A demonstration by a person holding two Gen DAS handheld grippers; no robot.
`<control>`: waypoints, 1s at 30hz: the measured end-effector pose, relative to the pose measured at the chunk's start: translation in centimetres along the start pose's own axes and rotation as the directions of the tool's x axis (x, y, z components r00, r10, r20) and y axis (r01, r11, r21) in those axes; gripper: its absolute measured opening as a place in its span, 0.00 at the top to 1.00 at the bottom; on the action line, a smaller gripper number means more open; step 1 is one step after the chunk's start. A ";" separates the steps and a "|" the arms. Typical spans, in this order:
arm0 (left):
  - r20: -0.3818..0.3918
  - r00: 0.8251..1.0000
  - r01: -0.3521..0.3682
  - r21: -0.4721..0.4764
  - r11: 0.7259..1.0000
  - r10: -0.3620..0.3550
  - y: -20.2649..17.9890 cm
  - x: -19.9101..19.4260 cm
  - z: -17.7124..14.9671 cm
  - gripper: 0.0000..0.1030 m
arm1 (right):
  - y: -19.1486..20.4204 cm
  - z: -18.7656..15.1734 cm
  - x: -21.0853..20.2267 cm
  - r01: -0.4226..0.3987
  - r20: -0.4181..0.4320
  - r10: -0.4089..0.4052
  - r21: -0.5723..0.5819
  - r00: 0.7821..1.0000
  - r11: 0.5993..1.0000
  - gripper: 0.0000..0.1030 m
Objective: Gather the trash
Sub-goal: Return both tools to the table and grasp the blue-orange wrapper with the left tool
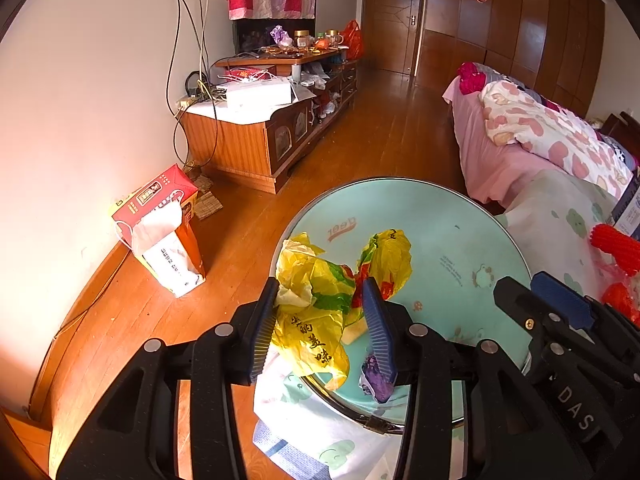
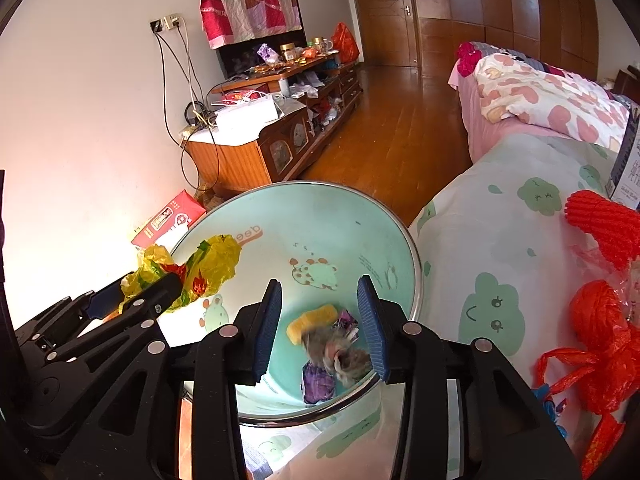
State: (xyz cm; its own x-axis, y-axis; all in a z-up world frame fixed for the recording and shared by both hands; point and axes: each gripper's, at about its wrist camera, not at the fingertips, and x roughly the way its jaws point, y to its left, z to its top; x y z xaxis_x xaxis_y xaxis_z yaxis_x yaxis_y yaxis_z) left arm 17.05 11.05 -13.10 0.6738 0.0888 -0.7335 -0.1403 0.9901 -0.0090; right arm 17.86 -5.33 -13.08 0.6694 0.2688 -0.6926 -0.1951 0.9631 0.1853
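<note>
Both grippers hover over the round tray [image 2: 400,216]. The left gripper [image 1: 320,320] pinches a yellow bag [image 1: 312,304] at the tray's near edge, probably to lift it away. The right gripper [image 2: 320,320], fingers spread, straddles a blurred grey wrapper [image 2: 340,354], seemingly just dropped there.

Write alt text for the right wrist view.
The right hand-held gripper hangs open over a round mint-green tray holding a blurred grey scrap, yellow piece and purple wrapper. At left, the left hand-held gripper meets a crumpled yellow bag.
</note>
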 end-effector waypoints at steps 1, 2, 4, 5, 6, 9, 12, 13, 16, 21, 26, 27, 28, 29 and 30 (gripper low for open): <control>0.001 1.000 0.000 0.002 1.000 0.000 0.0 0.0 0.0 0.56 | -0.1 0.0 -0.1 0.000 0.004 0.000 0.004 1.000 1.000 0.61; 0.004 1.000 -0.002 0.003 1.000 0.002 -0.1 -0.1 0.0 0.56 | -0.2 0.0 -0.3 0.002 0.010 -0.002 0.010 1.000 1.000 0.61; 0.010 1.000 -0.005 0.005 1.000 0.005 -0.2 -0.3 0.0 0.51 | -0.4 0.0 -0.9 0.007 0.026 -0.007 0.021 1.000 1.000 0.58; 0.013 1.000 -0.006 0.006 1.000 0.006 -0.2 -0.4 0.1 0.46 | -0.5 0.1 -1.1 0.011 0.032 -0.012 0.025 0.999 1.000 0.54; 0.017 1.000 -0.010 0.005 1.000 0.010 -0.2 -0.5 0.1 0.44 | -0.7 0.0 -1.6 0.024 0.048 -0.025 0.036 0.999 0.999 0.52; 0.036 0.999 -0.033 0.002 0.999 0.033 -0.1 -1.0 0.2 0.31 | -1.4 -0.2 -3.3 0.057 0.097 -0.063 0.065 0.993 0.996 0.41; 0.051 0.998 -0.041 0.003 0.999 0.041 -0.2 -1.6 0.3 0.25 | -2.2 -0.5 -5.3 0.104 0.153 -0.116 0.083 0.981 0.991 0.28; 0.053 0.998 -0.042 0.003 0.999 0.042 -0.2 -1.7 0.3 0.23 | -2.6 -0.7 -5.9 0.113 0.167 -0.128 0.091 0.978 0.989 0.25; 0.058 0.998 -0.039 0.008 0.999 0.039 -0.6 -2.2 0.2 0.20 | -3.9 -1.0 -7.5 0.130 0.198 -0.153 0.123 0.968 0.984 0.19; 0.069 0.997 -0.024 0.025 0.999 0.022 -2.0 -3.4 -0.1 0.14 | -6.0 -1.5 -9.7 0.166 0.226 -0.197 0.150 0.954 0.975 0.10; 0.081 0.997 0.007 0.071 0.997 -0.013 -4.1 -4.7 -0.8 0.12 | -9.1 -2.4 -12.0 0.205 0.219 -0.249 0.203 0.943 0.957 0.07; 0.080 0.996 0.020 0.083 0.996 -0.026 -4.6 -5.0 -1.0 0.12 | -9.3 -2.5 -12.3 0.212 0.218 -0.257 0.209 0.942 0.955 0.07; 0.078 0.996 0.029 0.089 0.996 -0.036 -5.0 -5.2 -1.1 0.11 | -9.9 -2.7 -12.8 0.221 0.217 -0.268 0.221 0.938 0.950 0.07; 0.076 0.996 0.043 0.094 0.995 -0.050 -5.4 -5.4 -1.4 0.11 | -10.3 -3.0 -13.1 0.225 0.217 -0.275 0.230 0.937 0.947 0.07; 0.073 0.995 0.058 0.096 0.994 -0.065 -5.7 -5.6 -1.5 0.11 | -11.3 -3.5 -13.8 0.230 0.217 -0.287 0.252 0.933 0.940 0.07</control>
State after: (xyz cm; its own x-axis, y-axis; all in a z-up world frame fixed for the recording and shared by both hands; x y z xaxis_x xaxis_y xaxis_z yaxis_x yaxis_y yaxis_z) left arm 12.99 4.77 -9.99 0.7327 0.0324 -0.6797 -0.0314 0.9994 0.0138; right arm 8.34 -19.94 -8.03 0.8363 -0.0230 -0.5478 0.1516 0.9699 0.1908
